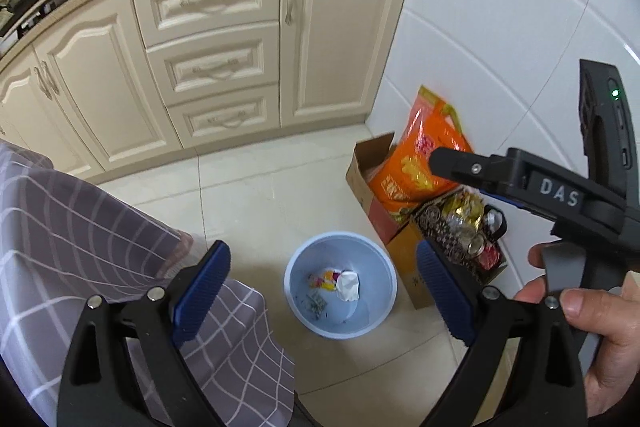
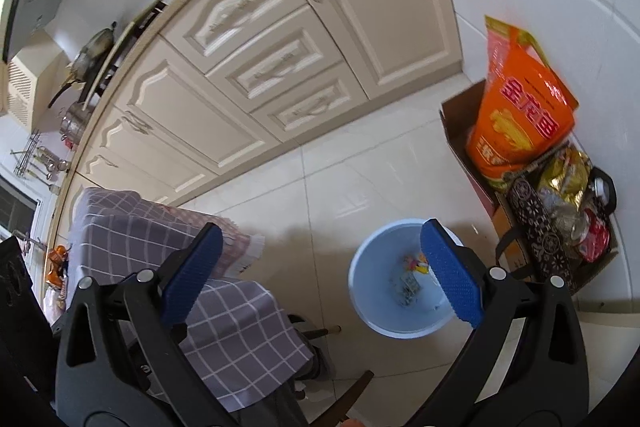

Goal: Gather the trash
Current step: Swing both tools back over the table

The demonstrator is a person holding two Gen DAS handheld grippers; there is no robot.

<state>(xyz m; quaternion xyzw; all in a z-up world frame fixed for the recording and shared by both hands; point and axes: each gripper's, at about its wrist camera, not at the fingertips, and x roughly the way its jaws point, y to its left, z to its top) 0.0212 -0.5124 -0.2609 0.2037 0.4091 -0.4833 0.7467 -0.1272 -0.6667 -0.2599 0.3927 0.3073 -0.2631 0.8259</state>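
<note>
both claws hang over the pale blue bin (image 1: pixel 340 285) on the tiled floor (image 1: pixel 256 183), and both look emptied: the left claw (image 1: pixel 324 295) has its blue pads spread wide with nothing between them, and the right claw (image 2: pixel 320 279) is likewise apart and bare. the trash sits at the bottom of the bin: a crumpled white tissue (image 1: pixel 347 285) beside colourful wrapper scraps (image 1: pixel 323 277). the bin lies straight below and ahead of the left claw, framed between its pads, but right of centre for the right claw. any further trash probably lies on the checked-cloth surface (image 2: pixel 224 311), near and left of both claws.
</note>
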